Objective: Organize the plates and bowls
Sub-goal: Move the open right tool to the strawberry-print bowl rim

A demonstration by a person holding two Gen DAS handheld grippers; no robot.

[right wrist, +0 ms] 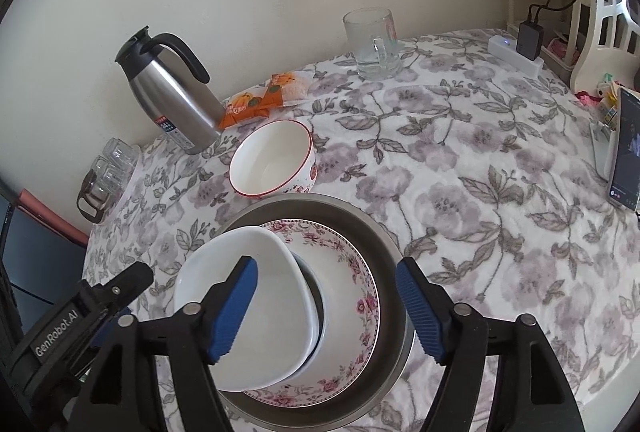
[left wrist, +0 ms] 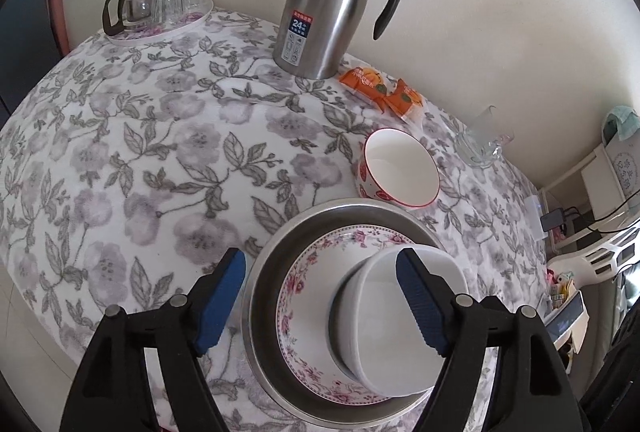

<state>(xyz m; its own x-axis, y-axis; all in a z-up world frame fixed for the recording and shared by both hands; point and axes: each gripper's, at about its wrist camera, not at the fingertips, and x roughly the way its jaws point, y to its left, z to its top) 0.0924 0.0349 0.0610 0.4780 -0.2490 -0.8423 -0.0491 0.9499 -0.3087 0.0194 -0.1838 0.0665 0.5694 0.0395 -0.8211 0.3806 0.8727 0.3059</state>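
A steel plate [left wrist: 262,264] [right wrist: 372,232] lies on the flowered tablecloth with a rose-patterned plate [left wrist: 304,272] [right wrist: 356,272] inside it and a white squarish bowl [left wrist: 380,312] [right wrist: 248,272] on top, tilted. A red-rimmed bowl [left wrist: 400,168] [right wrist: 276,156] stands just behind the stack. My left gripper [left wrist: 320,296] is open above the stack, its right finger over the white bowl. My right gripper [right wrist: 326,308] is open above the stack, its left finger over the white bowl. The left gripper's body [right wrist: 80,320] shows at lower left of the right wrist view.
A steel thermos jug [left wrist: 332,4] [right wrist: 172,92] stands at the back by the wall. Orange snack packets [left wrist: 384,92] [right wrist: 260,100] lie beside it. A glass mug [left wrist: 480,144] [right wrist: 372,44], a tray of glasses [left wrist: 160,4] [right wrist: 108,176], a phone [right wrist: 626,152] and a power strip [right wrist: 516,52] ring the table.
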